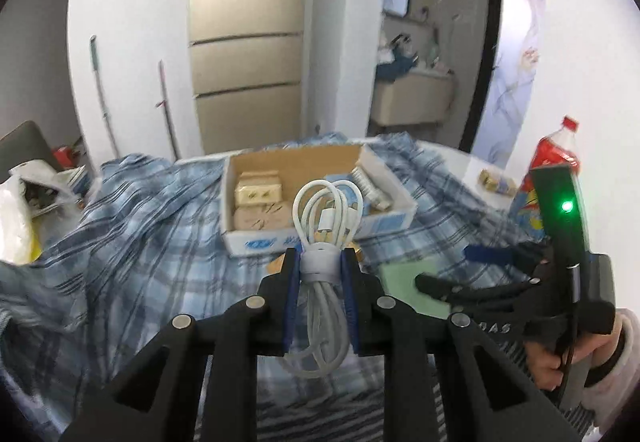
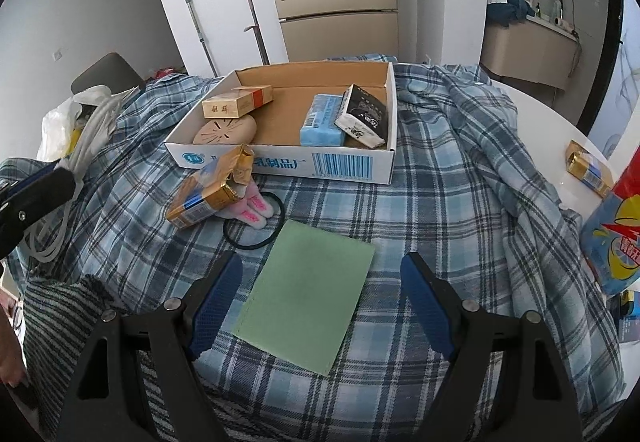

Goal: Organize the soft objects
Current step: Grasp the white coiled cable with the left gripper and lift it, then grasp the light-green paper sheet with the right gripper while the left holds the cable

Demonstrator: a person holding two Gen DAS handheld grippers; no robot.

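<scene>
My left gripper (image 1: 321,262) is shut on a coiled white cable (image 1: 326,217) with a grey strap, held in the air in front of the cardboard box (image 1: 316,240). The cable also shows in the right wrist view (image 2: 86,137) at the far left. My right gripper (image 2: 322,266) is open, low over a green cloth (image 2: 306,296) that lies flat on the plaid fabric (image 2: 440,181). The box (image 2: 280,161) holds several packs and a round beige disc (image 2: 226,131). A gold pack (image 2: 210,191), a pink soft item (image 2: 254,207) and a black hair band (image 2: 256,230) lie before the box.
A red bottle (image 1: 556,153) and a blue-yellow bag (image 2: 616,242) stand at the right. A gold pack (image 2: 588,167) lies on the white table (image 2: 548,117). A white plastic bag (image 1: 16,209) sits at the left. A striped cloth (image 2: 52,306) lies near left.
</scene>
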